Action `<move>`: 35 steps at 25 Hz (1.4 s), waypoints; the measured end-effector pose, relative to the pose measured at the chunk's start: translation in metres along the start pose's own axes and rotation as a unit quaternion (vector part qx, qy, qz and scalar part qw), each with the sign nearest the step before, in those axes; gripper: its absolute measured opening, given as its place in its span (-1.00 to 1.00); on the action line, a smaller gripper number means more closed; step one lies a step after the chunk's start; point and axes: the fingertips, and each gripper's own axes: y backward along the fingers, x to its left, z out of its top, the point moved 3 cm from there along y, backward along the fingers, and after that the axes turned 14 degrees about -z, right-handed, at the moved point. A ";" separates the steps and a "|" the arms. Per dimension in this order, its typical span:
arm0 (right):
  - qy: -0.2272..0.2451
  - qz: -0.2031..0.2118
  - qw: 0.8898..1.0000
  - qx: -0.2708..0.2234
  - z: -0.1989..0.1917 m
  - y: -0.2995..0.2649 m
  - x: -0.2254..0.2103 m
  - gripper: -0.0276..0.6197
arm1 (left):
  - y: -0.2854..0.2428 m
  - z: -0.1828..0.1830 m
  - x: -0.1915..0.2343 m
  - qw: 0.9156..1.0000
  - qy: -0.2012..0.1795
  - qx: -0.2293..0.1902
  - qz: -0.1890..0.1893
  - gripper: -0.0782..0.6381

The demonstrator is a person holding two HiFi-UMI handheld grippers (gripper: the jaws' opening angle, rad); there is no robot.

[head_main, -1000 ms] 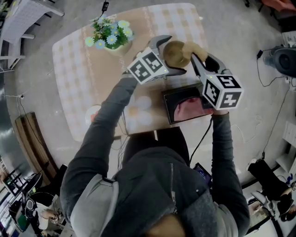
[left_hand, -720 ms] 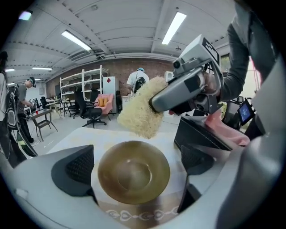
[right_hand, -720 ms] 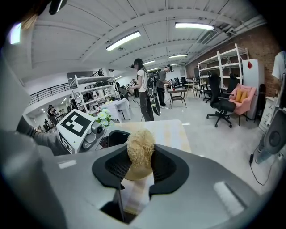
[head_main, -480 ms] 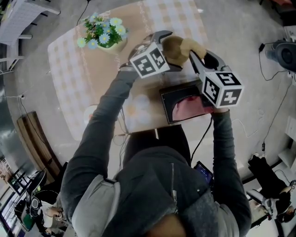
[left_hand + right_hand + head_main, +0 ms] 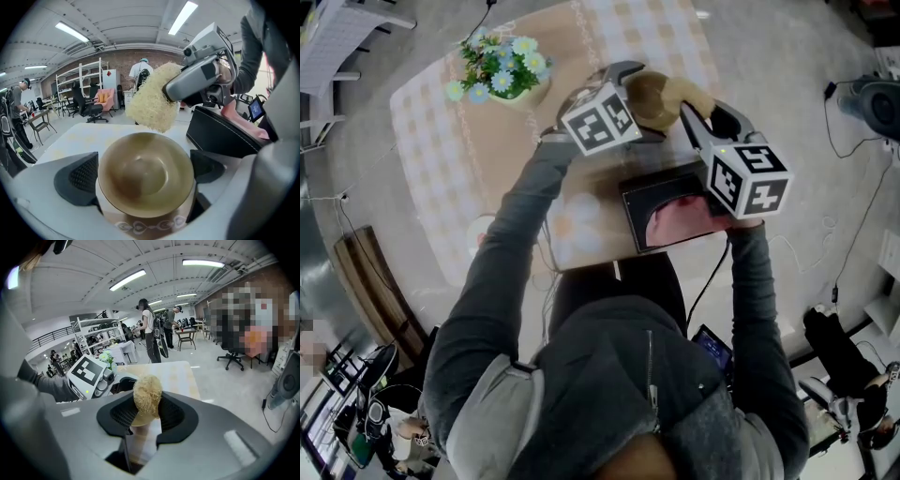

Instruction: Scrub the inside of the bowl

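My left tool (image 5: 146,180) clamps the stiff, probably slick bowl (image 5: 140,168) by its sides; my right tool (image 5: 146,422) pinches the soft scrubber (image 5: 147,397).

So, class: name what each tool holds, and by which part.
The left tool grips the bowl by its opposite outer sides; the right tool clamps the fibrous scrubber by one end.

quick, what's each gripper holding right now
left gripper: shut on the bowl.
right gripper: shut on the scrubber.
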 end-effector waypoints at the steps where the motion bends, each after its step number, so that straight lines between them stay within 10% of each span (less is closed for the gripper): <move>1: 0.001 0.000 1.000 0.001 0.000 -0.001 0.000 -0.55 | 0.001 0.001 0.000 1.000 0.004 -0.001 0.000 0.89; 17: 0.082 0.032 0.996 0.030 0.010 -0.005 0.015 -0.55 | 0.006 0.004 0.000 1.000 0.003 -0.031 0.001 0.88; 25: 0.237 0.068 0.966 0.079 0.012 -0.016 0.026 -0.55 | 0.004 0.003 0.000 0.999 0.003 -0.032 0.002 0.88; 35: 0.316 0.122 0.932 0.129 -0.002 -0.042 0.034 -0.55 | 0.000 0.000 0.001 0.999 0.001 -0.036 0.001 0.88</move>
